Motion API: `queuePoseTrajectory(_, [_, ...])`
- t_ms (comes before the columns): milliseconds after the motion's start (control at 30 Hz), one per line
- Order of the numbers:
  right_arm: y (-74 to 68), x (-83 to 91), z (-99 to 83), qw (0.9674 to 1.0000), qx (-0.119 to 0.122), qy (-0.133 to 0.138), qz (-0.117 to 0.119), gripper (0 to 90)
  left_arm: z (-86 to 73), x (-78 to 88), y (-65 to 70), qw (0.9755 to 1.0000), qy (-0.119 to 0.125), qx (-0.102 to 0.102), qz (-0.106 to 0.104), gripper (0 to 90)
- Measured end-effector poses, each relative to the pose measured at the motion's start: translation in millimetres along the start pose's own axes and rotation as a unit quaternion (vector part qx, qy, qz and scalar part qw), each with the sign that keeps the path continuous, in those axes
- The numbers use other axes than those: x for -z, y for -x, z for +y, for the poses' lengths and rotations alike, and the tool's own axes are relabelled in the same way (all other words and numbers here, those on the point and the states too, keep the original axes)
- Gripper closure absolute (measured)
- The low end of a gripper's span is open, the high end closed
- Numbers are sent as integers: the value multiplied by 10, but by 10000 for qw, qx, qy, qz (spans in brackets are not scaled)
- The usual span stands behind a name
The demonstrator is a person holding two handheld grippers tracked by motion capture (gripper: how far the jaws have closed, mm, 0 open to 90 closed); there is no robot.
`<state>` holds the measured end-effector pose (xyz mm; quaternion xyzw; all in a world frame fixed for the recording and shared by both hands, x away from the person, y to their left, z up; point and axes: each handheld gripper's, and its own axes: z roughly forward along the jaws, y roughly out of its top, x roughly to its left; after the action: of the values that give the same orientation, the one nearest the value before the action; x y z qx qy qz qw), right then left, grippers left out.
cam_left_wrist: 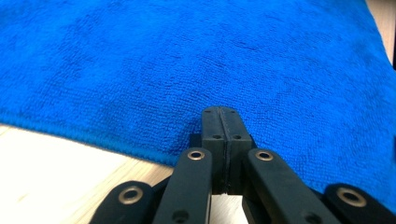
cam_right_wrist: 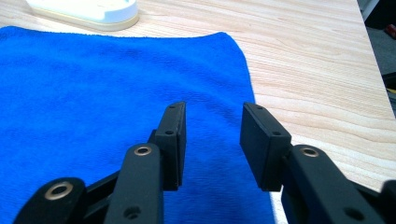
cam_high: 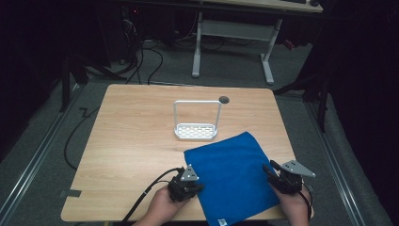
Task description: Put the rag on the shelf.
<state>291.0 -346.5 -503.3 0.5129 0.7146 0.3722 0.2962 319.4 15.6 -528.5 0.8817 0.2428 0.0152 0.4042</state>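
Note:
A blue towel (cam_high: 233, 176) lies flat on the near right part of the wooden table (cam_high: 136, 141), one corner hanging past the front edge. My left gripper (cam_high: 198, 188) sits at the towel's left edge. In the left gripper view its jaws (cam_left_wrist: 220, 113) are pressed together, tips just over the towel's (cam_left_wrist: 187, 56) hem, with no cloth visible between them. My right gripper (cam_high: 271, 166) is at the towel's right edge. It (cam_right_wrist: 212, 112) stands open, low over the towel (cam_right_wrist: 93, 93) near that edge, with nothing between the pads.
A white perforated tray with a tall hoop handle (cam_high: 195, 128) stands mid-table just beyond the towel; its base (cam_right_wrist: 88, 9) shows in the right gripper view. A small round dark spot (cam_high: 224, 99) lies behind it. Bare wood extends left and behind.

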Motion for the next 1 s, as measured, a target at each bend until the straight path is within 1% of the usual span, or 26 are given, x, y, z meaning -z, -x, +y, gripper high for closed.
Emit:
queuePoseTrajectory(33, [10, 1, -2, 10000, -6, 13, 15, 615, -23, 38, -42, 10000, -7, 88, 24, 900])
queuePoseTrajectory(67, [11, 0, -2, 10000, -21, 8, 30, 620, -23, 38, -42, 10000, -7, 88, 24, 900])
queuePoseTrajectory(100, [14, -2, -3, 10000, -32, 17, 56, 630, -47, 80, -88, 9998, -21, 192, 60, 900])
queuePoseTrajectory(133, [15, -6, -2, 10000, -25, 4, 87, 639, -47, 80, -88, 9998, -21, 192, 60, 900])
queuePoseTrajectory(167, [10, -11, -4, 9999, -53, -18, 124, 648, -78, 125, -124, 9995, -24, 291, 92, 900])
queuePoseTrajectory(233, [-1, -33, -5, 9997, -37, -66, 214, 685, -108, 173, -156, 9994, -52, 329, 134, 900])
queuePoseTrajectory(267, [-1, -33, -5, 9997, -37, -66, 214, 685, -108, 173, -156, 9994, -52, 329, 134, 900])
queuePoseTrajectory(300, [-14, -40, -4, 9996, -33, -111, 243, 707, -135, 211, -190, 9991, -46, 397, 147, 900])
queuePoseTrajectory(333, [-30, -61, -3, 9994, 30, -168, 293, 763, -146, 228, -208, 9990, -56, 429, 143, 900])
queuePoseTrajectory(400, [-41, -97, -7, 9988, 18, -323, 358, 833, -170, 260, -244, 9986, -41, 509, 153, 900])
queuePoseTrajectory(433, [-39, -126, -13, 9984, 13, -396, 416, 861, -179, 273, -259, 9984, -32, 527, 189, 900])
queuePoseTrajectory(500, [-44, -187, -25, 9973, 50, -544, 487, 889, -192, 295, -284, 9982, -29, 545, 246, 900])
queuePoseTrajectory(567, [-65, -234, -23, 9967, 65, -622, 508, 898, -200, 314, -303, 9980, -38, 553, 298, 900])
queuePoseTrajectory(633, [-101, -280, -16, 9964, 144, -677, 492, 898, -216, 334, -328, 9980, -28, 553, 318, 900])
queuePoseTrajectory(700, [-150, -331, -18, 9957, 234, -749, 503, 896, -229, 350, -344, 9978, -8, 536, 386, 900])
queuePoseTrajectory(800, [-197, -386, -24, 9947, 336, -830, 509, 897, -255, 387, -387, 9973, 13, 567, 468, 900])
queuePoseTrajectory(867, [-218, -389, -17, 9943, 333, -859, 531, 898, -273, 409, -415, 9970, 32, 601, 490, 900])
queuePoseTrajectory(1000, [-283, -367, -26, 9934, 443, -870, 607, 898, -309, 455, -460, 9965, 54, 610, 572, 900])
